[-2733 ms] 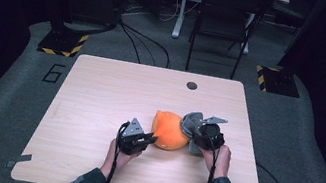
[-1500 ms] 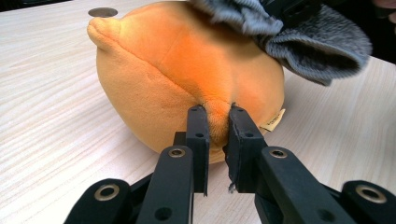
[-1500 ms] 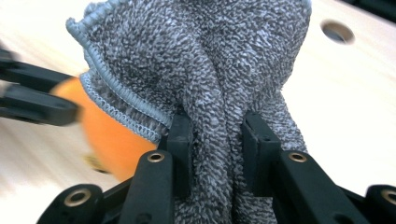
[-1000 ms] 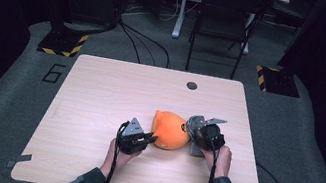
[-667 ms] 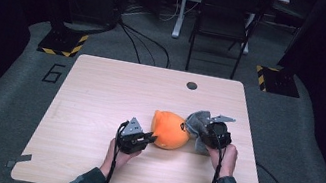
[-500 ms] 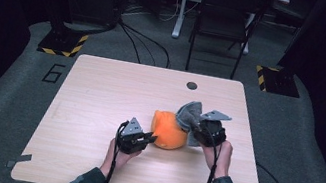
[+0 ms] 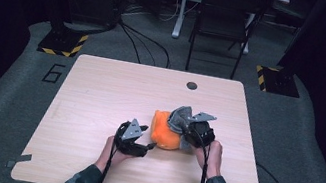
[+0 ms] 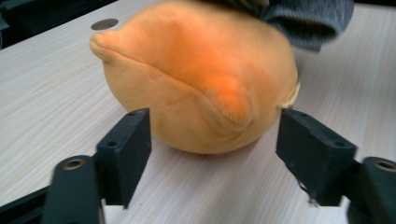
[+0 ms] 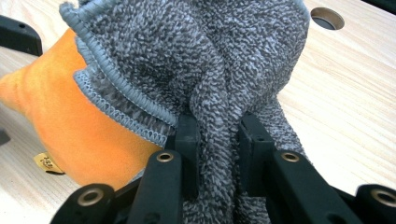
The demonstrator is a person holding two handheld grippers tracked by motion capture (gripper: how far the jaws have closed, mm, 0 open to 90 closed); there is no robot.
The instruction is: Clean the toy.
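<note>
Now grey cloth (image 9: 210,70) pinched inside right claw (image 9: 218,135), over orange cloth (image 9: 88,140).

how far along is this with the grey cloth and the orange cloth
Done: the right tongs are shut on a fold of the grey cloth, raised against the orange cloth. In hand: the left tongs have just been opening; their pads stand clear either side of the orange bundle. Left: the grey cloth overlaps the orange one and probably needs pulling apart.

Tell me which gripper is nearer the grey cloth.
Right. The right gripper is clamped on the grey cloth. The left gripper, jaws just opened, straddles the orange cloth without pressing it, short of the grey one.
</note>
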